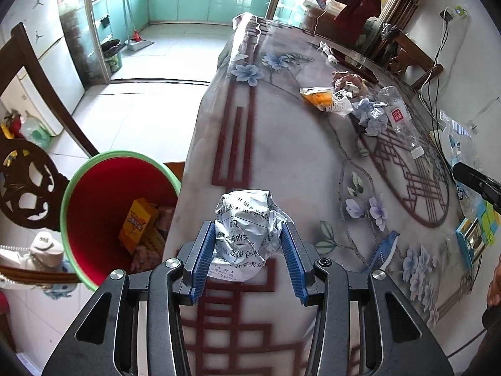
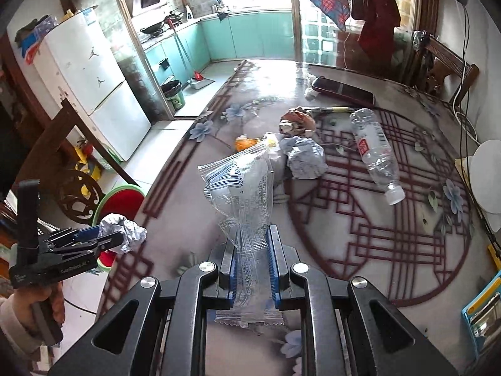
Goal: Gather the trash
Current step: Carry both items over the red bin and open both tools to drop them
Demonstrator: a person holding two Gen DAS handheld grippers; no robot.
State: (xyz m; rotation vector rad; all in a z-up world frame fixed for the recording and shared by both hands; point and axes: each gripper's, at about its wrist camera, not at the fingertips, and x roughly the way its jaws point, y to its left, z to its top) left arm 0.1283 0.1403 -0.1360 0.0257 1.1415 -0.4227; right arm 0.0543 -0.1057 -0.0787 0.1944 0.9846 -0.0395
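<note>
I judge the job roughly midway. My left gripper (image 1: 249, 244) pinches a paper ball (image 1: 247, 228) above the table (image 1: 281, 144) edge, and the red bin (image 1: 103, 194) sits on the floor at about nine o'clock from it in the left view. The bin already holds a yellow box (image 1: 137, 224) and some other scraps I cannot make out.

My right gripper (image 2: 253, 263) is pressed together on a clear wrapper (image 2: 241, 194), lifted off the table. The wrapper's long axis runs roughly upright along the fingers, its crimped end hanging toward me below the pads and its open printed end pointing to twelve o'clock.

Neither piece is in the bin yet, so two drops are still owed.

Still lying on the table, at about one o'clock from the wrapper in the right view:
- a bluish paper wad (image 2: 303, 161)
- a brown wad (image 2: 296, 120)
- an orange packet (image 2: 247, 142)
- a plastic bottle (image 2: 374, 153)

The bottle lies on its side, long axis running from eleven to five o'clock, neck pointing to five. The paper ball is round enough that I see no clear axis.
</note>
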